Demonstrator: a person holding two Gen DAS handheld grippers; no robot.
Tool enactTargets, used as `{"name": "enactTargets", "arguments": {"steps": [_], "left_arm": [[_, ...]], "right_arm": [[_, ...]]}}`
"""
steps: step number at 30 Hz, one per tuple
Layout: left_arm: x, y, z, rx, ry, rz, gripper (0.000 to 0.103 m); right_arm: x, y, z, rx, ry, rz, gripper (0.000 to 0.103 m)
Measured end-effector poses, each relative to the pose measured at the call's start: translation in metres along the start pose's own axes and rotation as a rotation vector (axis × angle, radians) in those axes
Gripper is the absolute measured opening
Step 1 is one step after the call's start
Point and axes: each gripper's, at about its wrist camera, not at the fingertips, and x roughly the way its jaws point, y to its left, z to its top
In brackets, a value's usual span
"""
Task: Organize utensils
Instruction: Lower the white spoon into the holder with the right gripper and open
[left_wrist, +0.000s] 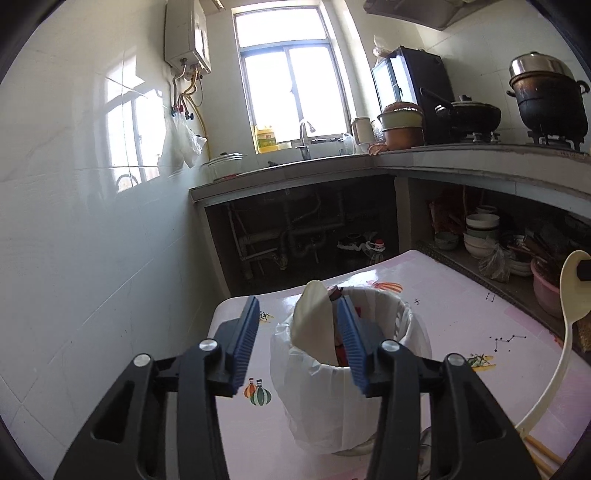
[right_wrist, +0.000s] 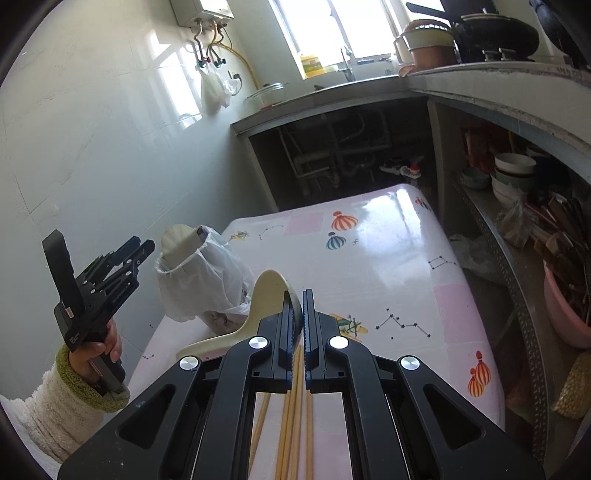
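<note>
Pink table (right_wrist: 388, 236) | lined bin (left_wrist: 347, 373) betw L tongs (left_wrist: 301, 336) | R tongs (right_wrist: 300, 314) grip ladle (right_wrist: 258, 306)

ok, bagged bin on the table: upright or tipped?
Upright. The bin stands on the table, rim up, with a cream spoon sticking out the top.

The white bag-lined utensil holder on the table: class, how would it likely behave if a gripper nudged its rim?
The white bag-lined utensil holder stands tall and narrow, so it may tip rather than slide. The cream spoon rising above its rim probably makes it top-heavy. Its loose plastic liner would likely crumple or slip under a finger.
</note>
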Motion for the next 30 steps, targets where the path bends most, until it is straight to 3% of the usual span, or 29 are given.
{"name": "enactTargets", "arguments": {"steps": [7, 13, 21, 26, 30], "left_arm": [[-0.046, 0.021, -0.006, -0.182, 0.009, -0.053, 0.075], [-0.074, 0.027, -0.045, -0.266, 0.104, -0.065, 0.082], [-0.083, 0.037, -0.095, -0.288, 0.248, 0.007, 0.083], [-0.088, 0.046, -0.103, -0.308, 0.251, 0.032, 0.083], [-0.089, 0.051, -0.103, -0.317, 0.243, 0.039, 0.083]], "right_arm": [[-0.014, 0.024, 0.075, -0.08, -0.163, 0.075, 0.003], [0.046, 0.071, 0.108, -0.293, -0.128, 0.008, 0.003], [0.114, 0.124, 0.098, -0.595, -0.03, -0.099, 0.003], [0.142, 0.153, 0.072, -0.798, 0.027, -0.15, 0.003], [0.167, 0.166, 0.054, -0.891, 0.093, -0.156, 0.003]]}}
